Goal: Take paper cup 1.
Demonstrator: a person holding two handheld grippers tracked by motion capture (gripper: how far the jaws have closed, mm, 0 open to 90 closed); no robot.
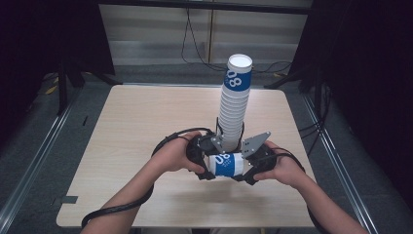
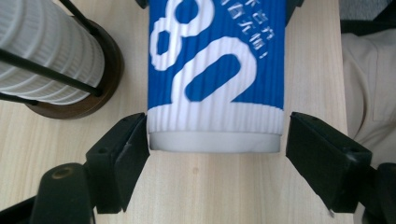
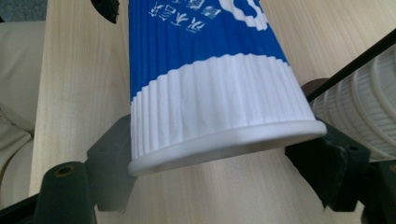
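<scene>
Two grippers meet on one blue-and-white cup (image 1: 228, 164), held lying sideways just above the table (image 1: 136, 126), in front of the tall cup stack (image 1: 234, 105) in its holder. The left gripper (image 2: 215, 144) has jaws apart around the base, one touching; the right gripper (image 3: 224, 154) pinches the rim end. A harder squeeze could crush the rim; any swing backward risks toppling the stack
</scene>
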